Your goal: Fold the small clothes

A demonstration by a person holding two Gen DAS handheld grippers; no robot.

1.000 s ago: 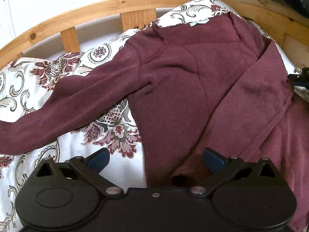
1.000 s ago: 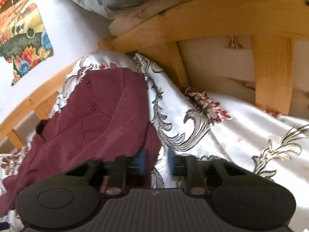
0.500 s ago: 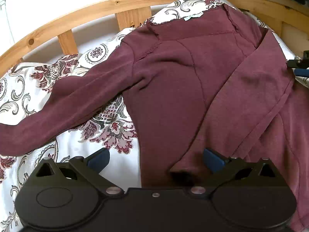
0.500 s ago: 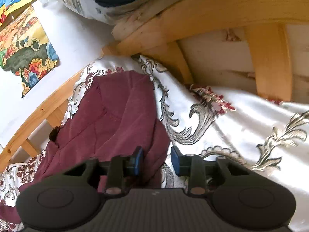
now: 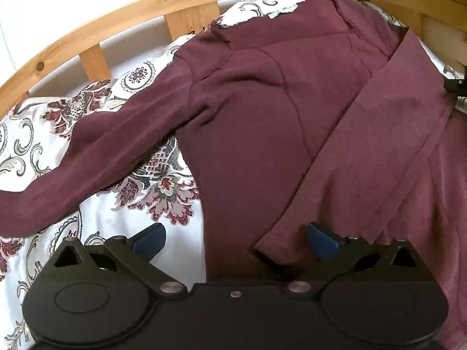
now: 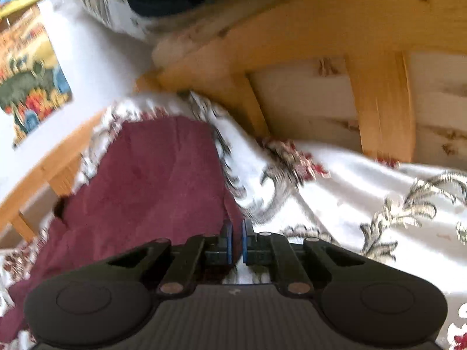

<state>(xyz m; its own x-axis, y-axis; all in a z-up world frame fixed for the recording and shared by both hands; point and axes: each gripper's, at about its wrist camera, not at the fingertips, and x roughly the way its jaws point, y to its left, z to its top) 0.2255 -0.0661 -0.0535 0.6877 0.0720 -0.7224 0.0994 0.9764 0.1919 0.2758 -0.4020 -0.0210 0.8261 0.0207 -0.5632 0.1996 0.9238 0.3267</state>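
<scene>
My left gripper (image 5: 235, 240) hangs spread wide over the maroon sweater (image 5: 262, 134), which lies on the floral bedspread (image 5: 96, 227), one sleeve folded across. Only the blurred right view shows my right gripper (image 6: 237, 240) pinched onto the sweater's edge (image 6: 151, 192), and a wall picture (image 6: 29, 87).

The sweater (image 5: 262, 134) lies on your bedspread (image 5: 96, 221), collar toward the wooden rail (image 5: 93, 38) behind it. One sleeve (image 5: 96, 157) runs left of the body; the other sleeve (image 5: 379, 145) lies folded across it (diagonally, cuff nearest you).
</scene>
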